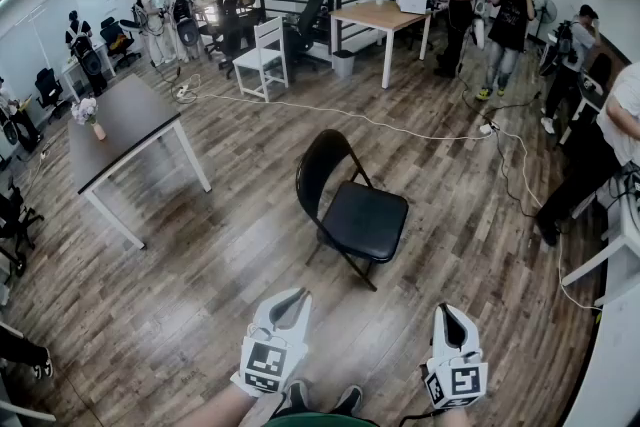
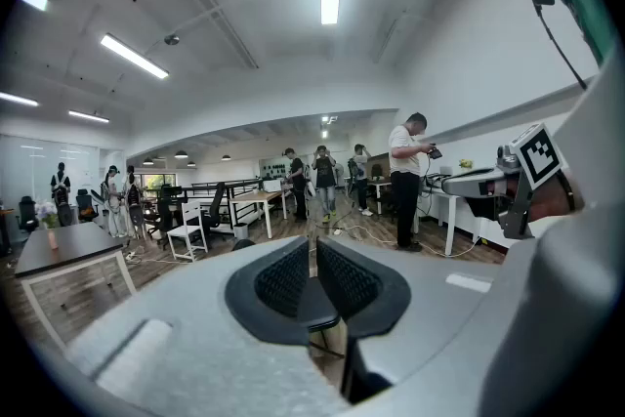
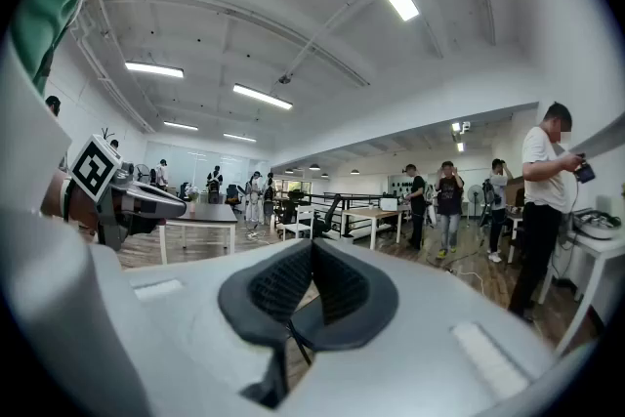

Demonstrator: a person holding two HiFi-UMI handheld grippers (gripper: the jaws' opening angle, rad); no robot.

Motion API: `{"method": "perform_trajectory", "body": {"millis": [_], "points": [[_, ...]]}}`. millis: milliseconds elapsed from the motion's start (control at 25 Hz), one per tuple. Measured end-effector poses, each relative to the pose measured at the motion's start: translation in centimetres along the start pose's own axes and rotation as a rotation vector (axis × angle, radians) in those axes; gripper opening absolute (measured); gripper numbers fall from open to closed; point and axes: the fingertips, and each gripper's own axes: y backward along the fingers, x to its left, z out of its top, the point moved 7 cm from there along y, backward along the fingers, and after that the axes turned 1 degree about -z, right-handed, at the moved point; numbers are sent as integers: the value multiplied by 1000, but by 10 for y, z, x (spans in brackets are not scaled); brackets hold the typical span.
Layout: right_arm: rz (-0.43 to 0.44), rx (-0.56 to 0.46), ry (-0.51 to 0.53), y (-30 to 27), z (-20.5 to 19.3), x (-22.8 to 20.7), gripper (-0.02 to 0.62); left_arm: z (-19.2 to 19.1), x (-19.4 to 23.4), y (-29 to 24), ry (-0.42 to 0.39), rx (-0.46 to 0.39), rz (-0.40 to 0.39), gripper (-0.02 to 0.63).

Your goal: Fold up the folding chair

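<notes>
A black folding chair stands unfolded on the wood floor in the middle of the head view, its seat toward me and its rounded back behind. My left gripper and right gripper are held low at the near edge, well short of the chair, and touch nothing. Both are shut with nothing between the jaws. In the left gripper view the shut left gripper points at the chair seat, seen past the pads. The right gripper likewise frames a sliver of the chair.
A dark-topped table stands at the left, a white chair and a wooden table farther back. Cables run across the floor behind the chair. People stand at the right and back; a white desk lines the right edge.
</notes>
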Motion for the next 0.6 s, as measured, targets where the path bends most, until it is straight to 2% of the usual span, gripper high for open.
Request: {"method": "perform_trajectory", "body": {"millis": [600], "points": [[32, -13, -32, 17, -6, -55, 3, 16, -50, -15, -4, -12, 37, 32]]}}
